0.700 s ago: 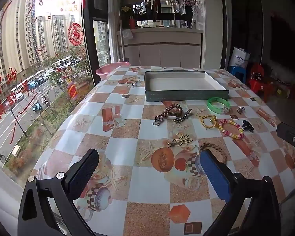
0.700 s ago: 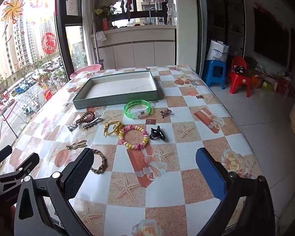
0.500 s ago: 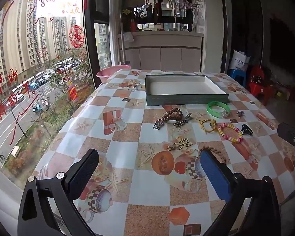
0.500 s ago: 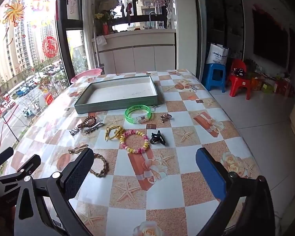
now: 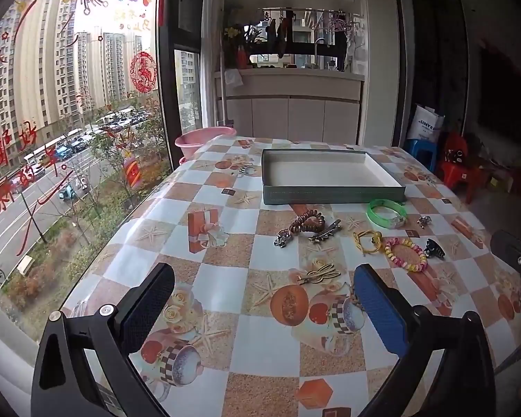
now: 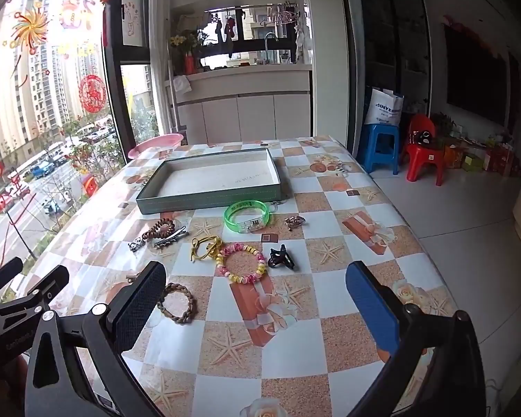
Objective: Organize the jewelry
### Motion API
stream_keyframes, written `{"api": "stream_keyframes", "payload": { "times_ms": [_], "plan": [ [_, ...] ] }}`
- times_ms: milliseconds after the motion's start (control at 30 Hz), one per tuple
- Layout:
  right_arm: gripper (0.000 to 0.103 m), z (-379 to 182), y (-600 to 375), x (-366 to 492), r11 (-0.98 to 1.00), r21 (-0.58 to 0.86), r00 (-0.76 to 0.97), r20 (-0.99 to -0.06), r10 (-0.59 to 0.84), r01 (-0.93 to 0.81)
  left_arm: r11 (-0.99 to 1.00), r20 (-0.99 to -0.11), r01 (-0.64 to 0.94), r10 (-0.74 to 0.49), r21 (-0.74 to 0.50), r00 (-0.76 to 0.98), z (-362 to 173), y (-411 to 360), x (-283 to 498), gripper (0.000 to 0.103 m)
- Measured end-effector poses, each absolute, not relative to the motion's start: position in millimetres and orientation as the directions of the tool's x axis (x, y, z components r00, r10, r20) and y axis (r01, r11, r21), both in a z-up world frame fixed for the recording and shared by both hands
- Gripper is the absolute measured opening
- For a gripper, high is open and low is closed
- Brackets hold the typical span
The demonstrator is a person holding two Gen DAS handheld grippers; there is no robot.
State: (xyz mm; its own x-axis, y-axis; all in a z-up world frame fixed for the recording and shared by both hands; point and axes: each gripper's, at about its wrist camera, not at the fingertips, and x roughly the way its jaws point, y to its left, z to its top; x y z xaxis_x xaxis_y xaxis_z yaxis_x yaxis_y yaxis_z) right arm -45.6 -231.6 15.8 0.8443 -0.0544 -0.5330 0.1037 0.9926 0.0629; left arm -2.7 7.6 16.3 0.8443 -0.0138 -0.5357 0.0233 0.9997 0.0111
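Several pieces of jewelry lie loose on the checked tablecloth in front of a shallow grey-green tray (image 6: 212,197) (image 5: 333,197). Among them are a green bangle (image 6: 247,212) (image 5: 387,210), a pink and yellow bead bracelet (image 6: 241,263) (image 5: 406,254), a yellow cord (image 6: 205,246), a black claw clip (image 6: 280,258), a brown coil hair tie (image 6: 158,229) (image 5: 306,221) and a braided brown bracelet (image 6: 179,303). A gold hair clip (image 5: 319,275) lies nearer. My left gripper (image 5: 264,299) and right gripper (image 6: 257,300) both hover wide open above the near table, holding nothing.
A pink basin (image 5: 205,140) sits at the table's far left corner by the window. A white cabinet stands behind the table. A blue stool (image 6: 382,147) and a red chair (image 6: 422,153) stand on the floor to the right. The left gripper's frame (image 6: 17,295) shows at the right wrist view's left edge.
Both grippers have tilted up slightly, so the table and jewelry sit a little lower in each view. The jaws stay wide open and no piece has moved.
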Motion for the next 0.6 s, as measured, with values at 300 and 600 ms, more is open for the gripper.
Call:
{"api": "stream_keyframes", "payload": {
  "times_ms": [300,600],
  "plan": [
    [0.103,17.1,-229.6,-43.5,0.993,0.064,0.845,-0.532,-0.048,0.097,1.0,-0.53,0.019,-0.008,0.015,0.848,17.9,7.6,-2.3,0.103],
    [0.103,21.7,-226.7,-43.0,0.995,0.055,0.853,-0.52,-0.047,0.089,1.0,-0.529,0.017,-0.004,0.02,0.849,18.3,8.2,-2.1,0.103]
  ]
}}
